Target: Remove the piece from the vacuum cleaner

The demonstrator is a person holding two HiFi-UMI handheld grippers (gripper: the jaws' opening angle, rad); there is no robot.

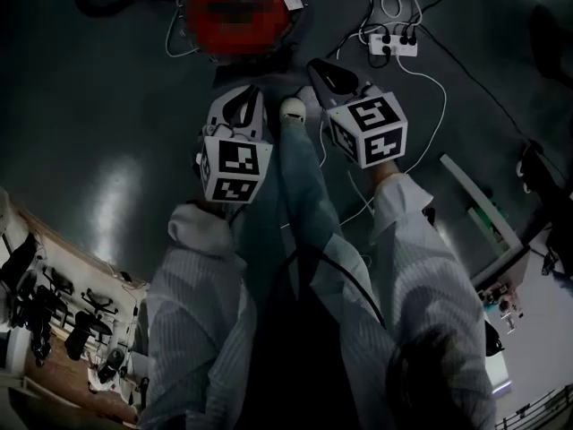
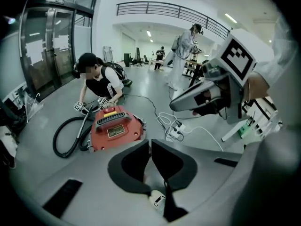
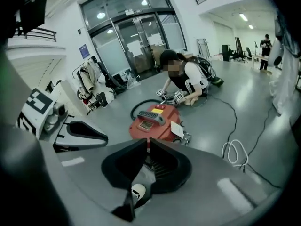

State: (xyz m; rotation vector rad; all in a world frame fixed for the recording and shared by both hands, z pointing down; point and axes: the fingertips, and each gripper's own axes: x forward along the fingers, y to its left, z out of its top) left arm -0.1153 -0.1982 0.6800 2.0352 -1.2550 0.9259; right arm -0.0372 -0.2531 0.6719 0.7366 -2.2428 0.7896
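Observation:
A red vacuum cleaner [image 1: 240,12] stands on the grey floor ahead of me, with a black handle on top and a black hose [image 2: 66,135] looped at its side. In the right gripper view the vacuum cleaner [image 3: 155,121] has a white tag [image 3: 177,128] on its side. My left gripper [image 1: 249,97] and right gripper [image 1: 320,68] hang side by side above the floor, short of the vacuum and not touching it. Both are shut with nothing between their jaws. The left gripper view shows its jaws closed [image 2: 150,142], and the right gripper view shows the same [image 3: 147,142].
Another person [image 2: 101,81] crouches behind the vacuum with marker-cubed grippers at the hose. A white power strip [image 1: 392,43] with trailing cables lies to the right. My shoe [image 1: 292,108] is between the grippers. Racks of tools [image 1: 54,312] stand at the left.

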